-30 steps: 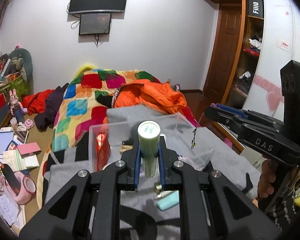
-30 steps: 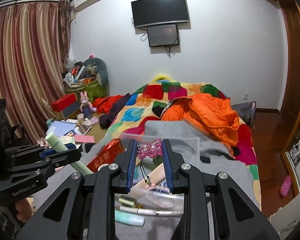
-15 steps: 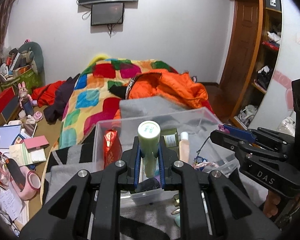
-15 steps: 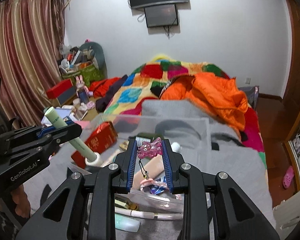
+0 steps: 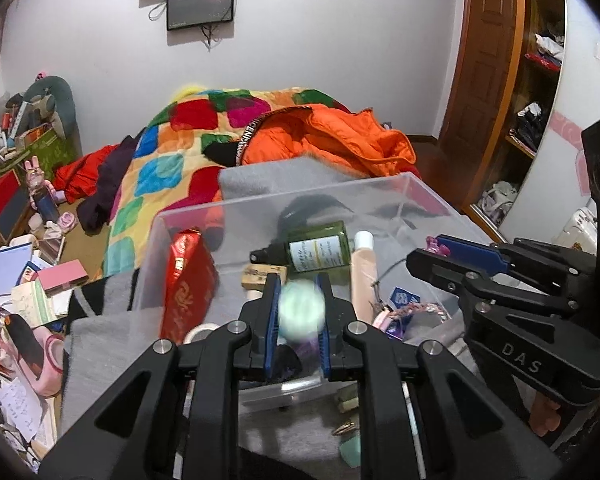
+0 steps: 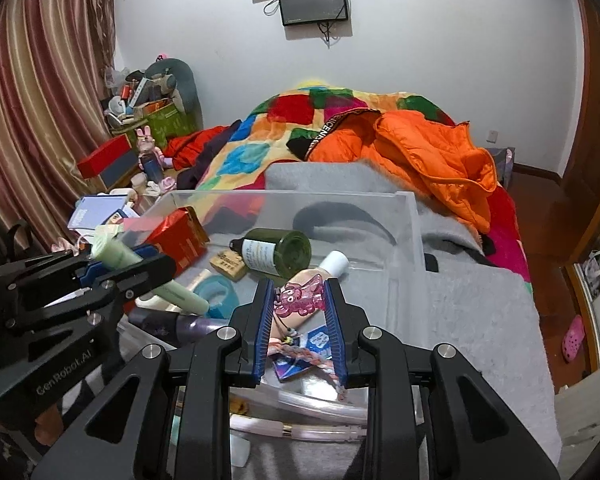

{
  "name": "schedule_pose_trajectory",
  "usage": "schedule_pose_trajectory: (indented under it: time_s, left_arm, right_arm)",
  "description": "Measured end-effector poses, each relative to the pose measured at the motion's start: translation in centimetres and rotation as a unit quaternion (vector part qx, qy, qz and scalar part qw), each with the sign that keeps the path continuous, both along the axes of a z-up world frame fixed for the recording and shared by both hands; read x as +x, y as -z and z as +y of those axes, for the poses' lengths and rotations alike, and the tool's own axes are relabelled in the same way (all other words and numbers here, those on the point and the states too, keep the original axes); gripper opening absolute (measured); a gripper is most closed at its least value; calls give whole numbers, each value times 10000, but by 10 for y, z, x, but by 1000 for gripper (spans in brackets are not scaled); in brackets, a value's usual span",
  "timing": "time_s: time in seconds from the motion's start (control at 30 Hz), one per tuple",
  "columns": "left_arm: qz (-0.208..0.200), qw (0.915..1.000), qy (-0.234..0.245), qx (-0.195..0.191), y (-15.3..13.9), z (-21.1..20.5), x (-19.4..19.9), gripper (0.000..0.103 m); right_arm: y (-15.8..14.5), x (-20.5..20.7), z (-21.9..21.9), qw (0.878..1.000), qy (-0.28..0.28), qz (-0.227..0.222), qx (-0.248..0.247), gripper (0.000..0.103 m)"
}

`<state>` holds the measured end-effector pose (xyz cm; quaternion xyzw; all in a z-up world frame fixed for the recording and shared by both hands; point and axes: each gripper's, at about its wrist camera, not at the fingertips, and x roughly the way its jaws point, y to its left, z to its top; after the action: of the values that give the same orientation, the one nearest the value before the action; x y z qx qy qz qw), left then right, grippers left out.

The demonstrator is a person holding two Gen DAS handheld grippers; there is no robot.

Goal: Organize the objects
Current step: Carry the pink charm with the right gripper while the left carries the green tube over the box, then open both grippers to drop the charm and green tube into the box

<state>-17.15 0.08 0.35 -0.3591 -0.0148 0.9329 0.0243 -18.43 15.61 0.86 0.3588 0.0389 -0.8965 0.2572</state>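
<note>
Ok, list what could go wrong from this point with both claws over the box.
1. The left claw holds the pale green tube tilted over the clear plastic box; released like this, it may land on the purple bottle.
2. The pink charm in the right claw trails a cord that could snag on the braided bracelet.
3. The claws work close together and might collide.

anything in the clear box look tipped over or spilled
Nothing looks spilled. The dark green bottle lies on its side in the clear box, cap on, and the peach tube lies flat beside it. The red packet leans against the left wall. The pale green tube is tilted only because the left gripper holds it.
</note>
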Motion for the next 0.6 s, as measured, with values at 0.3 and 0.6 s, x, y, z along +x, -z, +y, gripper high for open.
schedule_pose_trajectory:
  time_s: [0.3, 0.6]
  left_arm:
    - [-39, 9997, 125, 197, -2, 2, 7, 44]
    - [227, 9991, 112, 338, -22, -3, 32, 74]
  right_arm:
    - [-1, 4, 2, 9998, 25, 92, 182, 38]
    - [-18, 22, 16, 9989, 125, 410, 184, 58]
